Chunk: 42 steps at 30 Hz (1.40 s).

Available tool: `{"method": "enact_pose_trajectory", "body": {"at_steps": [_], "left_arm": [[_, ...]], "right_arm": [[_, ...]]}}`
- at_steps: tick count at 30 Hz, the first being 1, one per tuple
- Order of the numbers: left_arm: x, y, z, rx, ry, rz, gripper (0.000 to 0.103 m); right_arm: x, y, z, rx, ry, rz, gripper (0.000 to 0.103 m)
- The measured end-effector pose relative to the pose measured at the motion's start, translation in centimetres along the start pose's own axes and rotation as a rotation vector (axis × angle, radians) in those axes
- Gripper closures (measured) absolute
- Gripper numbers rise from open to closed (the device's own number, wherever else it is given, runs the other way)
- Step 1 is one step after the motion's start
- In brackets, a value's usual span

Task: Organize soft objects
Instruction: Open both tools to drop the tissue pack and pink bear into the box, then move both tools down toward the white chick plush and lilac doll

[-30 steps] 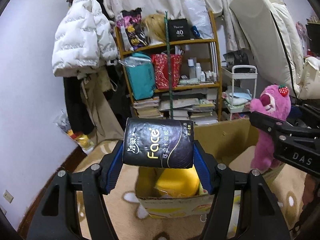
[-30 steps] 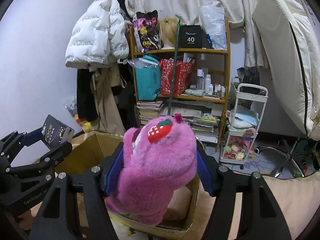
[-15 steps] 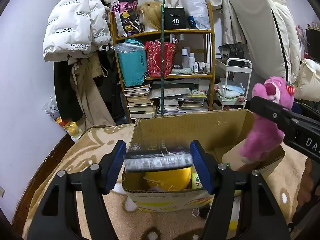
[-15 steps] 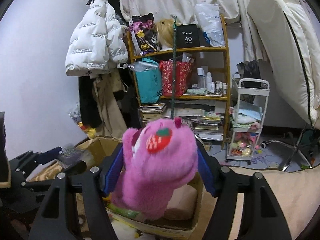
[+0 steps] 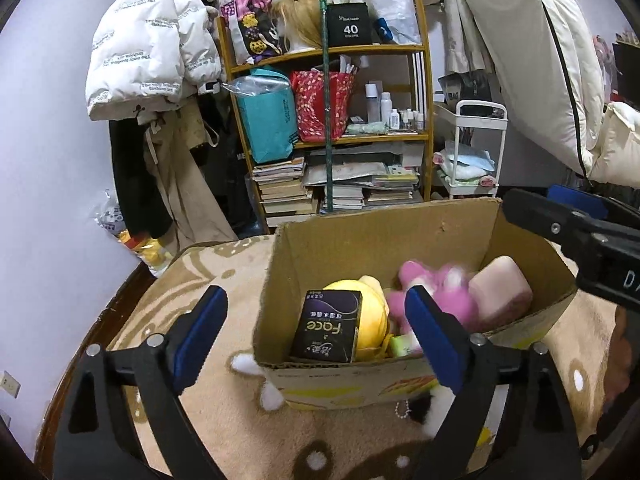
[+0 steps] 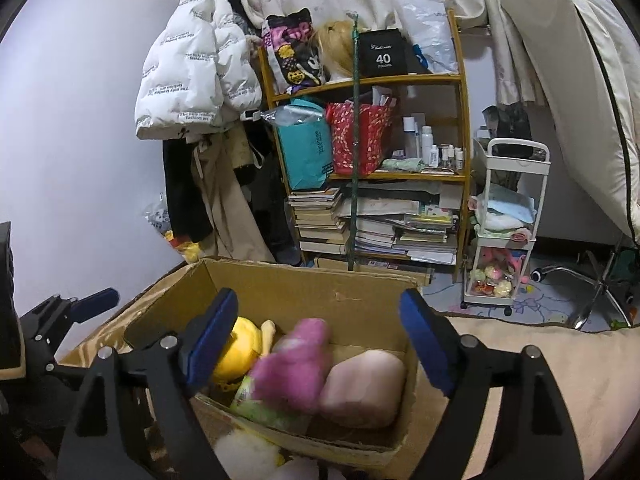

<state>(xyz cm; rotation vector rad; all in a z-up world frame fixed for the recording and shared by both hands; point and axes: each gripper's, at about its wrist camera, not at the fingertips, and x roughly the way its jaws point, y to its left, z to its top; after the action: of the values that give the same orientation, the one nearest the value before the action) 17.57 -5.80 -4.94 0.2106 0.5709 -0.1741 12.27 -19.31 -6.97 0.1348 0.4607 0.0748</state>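
Observation:
An open cardboard box (image 5: 384, 236) stands on a beige patterned blanket; it also shows in the right wrist view (image 6: 304, 292). Inside lie a black tissue pack (image 5: 328, 326), a yellow plush (image 5: 370, 312), a pink plush bear (image 5: 436, 292), blurred by motion, and a pale pink cushion (image 5: 500, 292). My left gripper (image 5: 316, 334) is open and empty above the box's near left corner. My right gripper (image 6: 316, 340) is open and empty above the box, over the pink bear (image 6: 294, 364) and the cushion (image 6: 364, 388).
A wooden shelf (image 5: 332, 128) with bags, books and bottles stands behind the box. A white puffer jacket (image 5: 148, 40) hangs at the left. A white trolley (image 6: 508, 224) stands at the right. A white plush (image 6: 248, 456) lies in front of the box.
My left gripper opened and let the tissue pack drop into the box. My right gripper opened and the pink bear fell into the box.

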Motion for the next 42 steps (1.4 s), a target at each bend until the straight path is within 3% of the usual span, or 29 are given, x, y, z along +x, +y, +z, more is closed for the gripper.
{"method": "enact_pose_trajectory", "body": {"at_steps": [4,9,42], "left_arm": [[-0.8,0.2,0.1,-0.005,0.004,0.008,0.005],[-2.0,0.5,-0.1,-0.014,0.015,-0.007,0.005],[-11.0,0.6,-3.3,-0.046,0.074,-0.054,0.004]], "right_arm": [[-0.7,-0.3,0.0,0.021,0.008,-0.001,0.010],[-2.0,-0.1,0.0,0.019,0.020,-0.010,0.000],[-10.6,1.6,-3.6,0.039,0.094,-0.042,0.000]]}}
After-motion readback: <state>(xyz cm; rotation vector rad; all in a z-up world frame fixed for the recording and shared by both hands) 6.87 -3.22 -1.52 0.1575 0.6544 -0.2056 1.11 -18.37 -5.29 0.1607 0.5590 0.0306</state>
